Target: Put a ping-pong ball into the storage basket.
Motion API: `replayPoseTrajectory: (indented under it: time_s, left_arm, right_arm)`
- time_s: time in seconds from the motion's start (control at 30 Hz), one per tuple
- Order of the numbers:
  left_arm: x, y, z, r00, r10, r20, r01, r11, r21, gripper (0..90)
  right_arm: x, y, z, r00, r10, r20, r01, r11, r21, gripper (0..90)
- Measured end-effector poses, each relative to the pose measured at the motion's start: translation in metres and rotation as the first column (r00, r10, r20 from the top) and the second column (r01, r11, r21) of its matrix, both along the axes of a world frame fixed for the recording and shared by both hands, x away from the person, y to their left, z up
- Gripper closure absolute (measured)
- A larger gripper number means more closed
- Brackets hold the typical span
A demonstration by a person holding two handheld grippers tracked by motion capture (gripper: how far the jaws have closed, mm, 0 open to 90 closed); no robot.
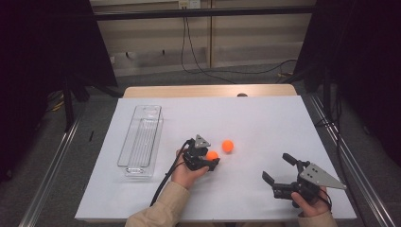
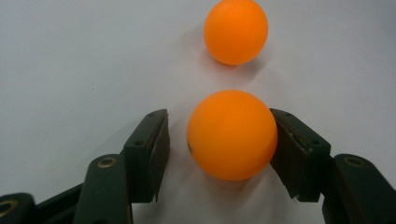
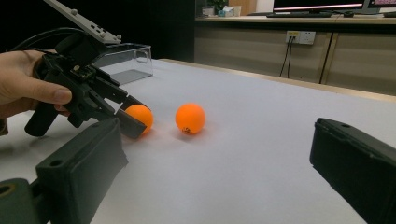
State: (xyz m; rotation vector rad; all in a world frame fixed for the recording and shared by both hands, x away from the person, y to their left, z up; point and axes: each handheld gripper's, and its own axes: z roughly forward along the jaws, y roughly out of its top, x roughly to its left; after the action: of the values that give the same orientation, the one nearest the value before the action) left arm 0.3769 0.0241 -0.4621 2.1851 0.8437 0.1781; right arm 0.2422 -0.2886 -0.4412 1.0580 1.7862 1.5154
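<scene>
Two orange balls lie on the white table top. The nearer ball sits between the jaws of my left gripper. In the left gripper view one pad touches its right side, while a gap remains at the other pad. The second ball rests a short way beyond it, apart from the gripper. My right gripper is held low near the front right edge, jaws wide open and empty, pointing toward the balls.
A clear plastic tray lies lengthwise at the left of the table with nothing visible inside. Black frame legs and cables stand on the floor beyond the far edge.
</scene>
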Motion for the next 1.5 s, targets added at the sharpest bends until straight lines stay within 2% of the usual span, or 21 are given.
replayPoseTrajectory:
  time_s: [0.13, 0.37, 1.0, 1.5]
  left_arm:
    - [-0.0009, 0.0001, 0.0007, 0.9999, -0.004, 0.013, 0.004, 0.9998, 0.021, 45.1]
    - [-0.0014, 0.0003, 0.0011, 0.9998, -0.01, 0.015, 0.01, 0.9997, 0.021, 50.3]
    - [-0.0009, 0.0032, 0.0045, 0.9998, -0.009, -0.018, 0.009, 0.9999, -0.006, 50.6]
    - [-0.0027, 0.0064, 0.0081, 0.9995, -0.002, -0.033, 0.002, 1.0, 0.002, 50.6]
  right_arm:
    - [0.0, -0.0001, 0.0, 1.0, 0.001, 0.001, -0.001, 1.0, -0.002, 2.3]
    - [-0.0001, 0.0001, 0.0, 1.0, 0.001, 0.001, -0.001, 1.0, -0.003, 2.3]
    - [-0.0001, -0.0002, 0.0004, 1.0, -0.001, 0.004, 0.001, 1.0, -0.001, 2.3]
    - [-0.0001, 0.001, 0.0006, 1.0, 0.002, 0.007, -0.002, 1.0, -0.001, 2.3]
